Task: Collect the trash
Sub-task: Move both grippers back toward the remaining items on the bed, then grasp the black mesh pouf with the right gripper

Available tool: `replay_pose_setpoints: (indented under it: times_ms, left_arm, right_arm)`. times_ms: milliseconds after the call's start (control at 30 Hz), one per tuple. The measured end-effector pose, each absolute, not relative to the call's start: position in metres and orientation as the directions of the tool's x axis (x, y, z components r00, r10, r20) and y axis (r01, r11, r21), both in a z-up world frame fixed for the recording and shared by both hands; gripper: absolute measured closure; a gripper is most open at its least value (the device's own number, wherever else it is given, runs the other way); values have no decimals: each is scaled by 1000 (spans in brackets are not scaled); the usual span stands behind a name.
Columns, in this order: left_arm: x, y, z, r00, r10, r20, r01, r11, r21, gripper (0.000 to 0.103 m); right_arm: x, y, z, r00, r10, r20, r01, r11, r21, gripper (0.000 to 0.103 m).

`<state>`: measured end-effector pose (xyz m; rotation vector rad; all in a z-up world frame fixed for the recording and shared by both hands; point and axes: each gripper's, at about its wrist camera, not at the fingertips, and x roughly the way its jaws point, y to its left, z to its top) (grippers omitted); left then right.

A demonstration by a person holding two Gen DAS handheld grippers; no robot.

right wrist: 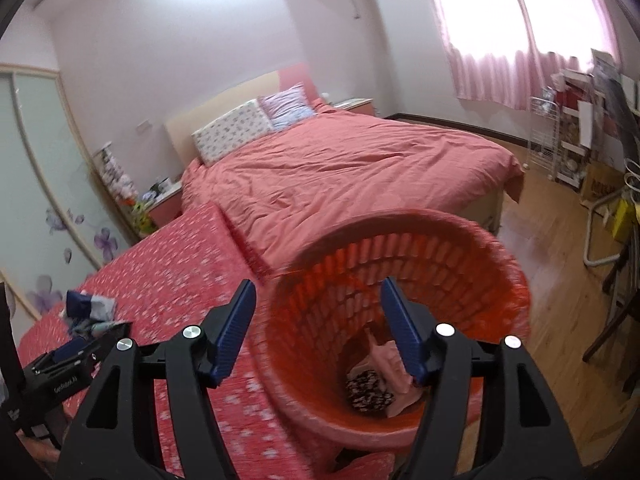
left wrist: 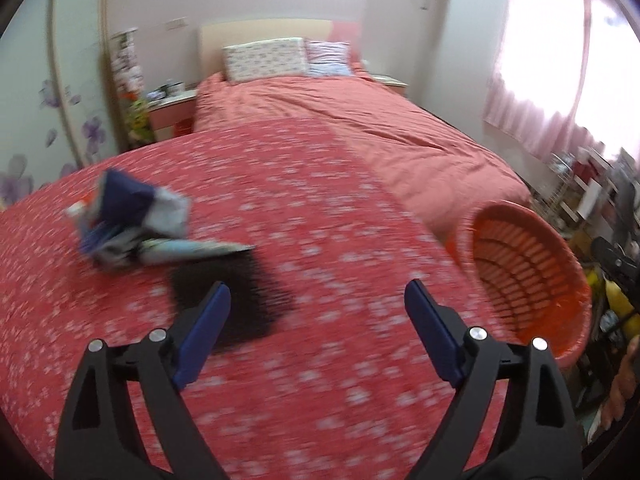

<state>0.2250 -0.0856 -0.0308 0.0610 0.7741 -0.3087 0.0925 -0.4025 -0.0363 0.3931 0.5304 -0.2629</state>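
Both claws are spread and empty, the left claw (left wrist: 316,300) near the crumpled wrappers (left wrist: 132,224) on the bedspread (left wrist: 280,184), the right claw (right wrist: 318,300) over the orange basket (right wrist: 496,248), which could tip if bumped.

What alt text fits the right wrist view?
The open right gripper points into an orange slatted basket holding crumpled trash. Behind it lies a red floral bedspread with crumpled wrappers.
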Motion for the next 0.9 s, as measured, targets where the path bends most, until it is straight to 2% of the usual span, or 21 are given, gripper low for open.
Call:
replay_pose_setpoints:
  times_ms: [433, 633, 900]
  left_arm:
    - [228, 60, -37, 722, -44, -691, 28, 999, -35, 15]
    - [227, 104, -38, 727, 0, -687, -43, 998, -46, 14]
    - [228, 147, -45, 721, 20, -693, -88, 994, -64, 14]
  right_arm:
    - [149, -287, -38, 812, 59, -581, 87, 972, 220, 38]
    - [180, -236, -49, 765, 136, -630, -1, 978, 210, 39]
    - [213, -189, -66, 716, 139, -684, -37, 986, 162, 39]
